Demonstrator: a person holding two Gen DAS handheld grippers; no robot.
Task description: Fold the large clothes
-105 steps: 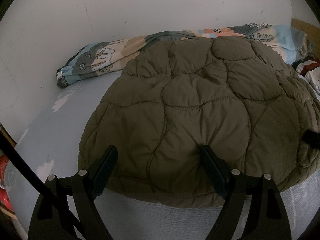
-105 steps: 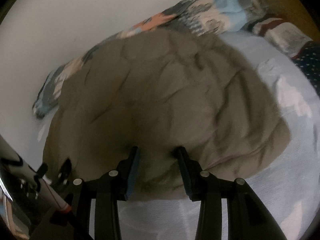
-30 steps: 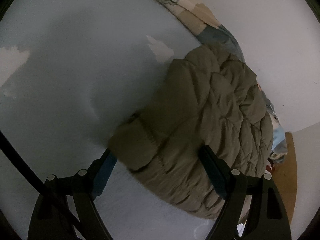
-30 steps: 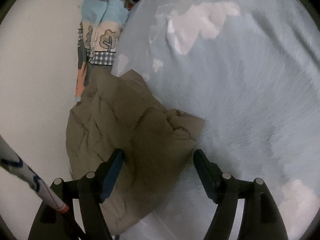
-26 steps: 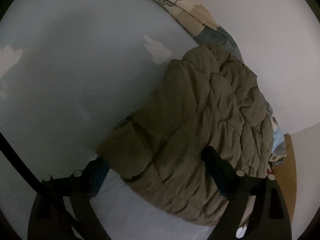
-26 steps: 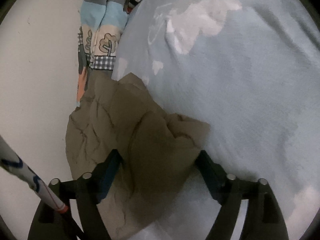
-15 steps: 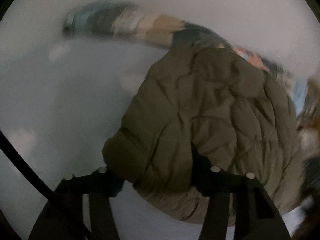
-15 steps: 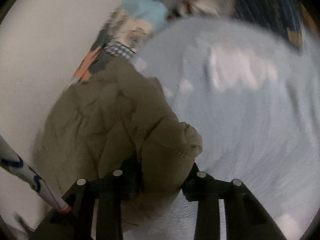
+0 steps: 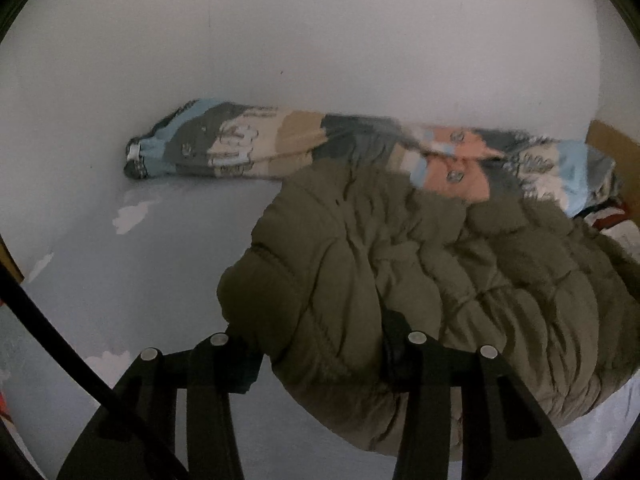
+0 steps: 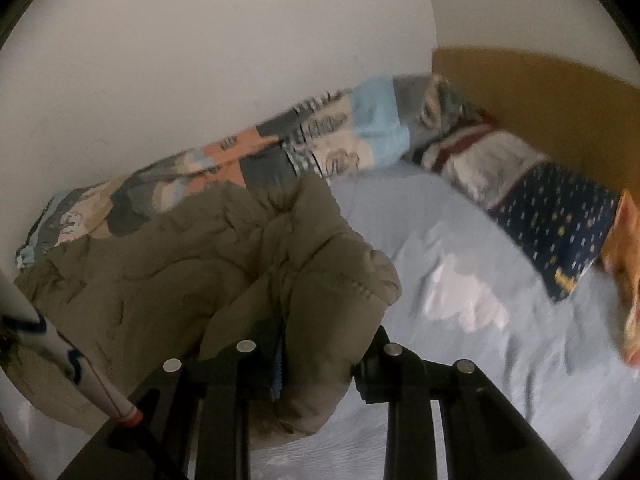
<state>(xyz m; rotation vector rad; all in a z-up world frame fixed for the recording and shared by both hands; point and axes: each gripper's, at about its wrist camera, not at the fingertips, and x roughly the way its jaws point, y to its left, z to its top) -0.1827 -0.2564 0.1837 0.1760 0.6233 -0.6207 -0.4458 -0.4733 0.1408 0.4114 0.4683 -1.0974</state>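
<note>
Two grippers have hold of one puffy olive-green quilted jacket (image 9: 440,280), which sits bunched and rumpled on a pale blue bedsheet (image 9: 140,280) printed with white clouds. In the left wrist view the jacket fills the lower right of the frame, its stitched panels creased into thick rolls, one rounded end bulging toward the centre. The left gripper (image 9: 320,356) has its jaws drawn in around a fat fold of that end, the padding swelling out between the two black fingers, so it is grasping the jacket. In the right wrist view the jacket (image 10: 180,280) spreads across the left and centre of the frame, with a thick corner and a line of stitching hanging over the lower middle. The right gripper (image 10: 320,364) is clenched on that corner, fabric packed between its fingers. Along the white wall (image 9: 320,32) behind the jacket, touching its far edge, lies a rolled patchwork blanket (image 9: 248,148) in blue, grey, beige and orange. At the right of the right wrist view lies a dark blue dotted pillow (image 10: 560,224), blurred.
</note>
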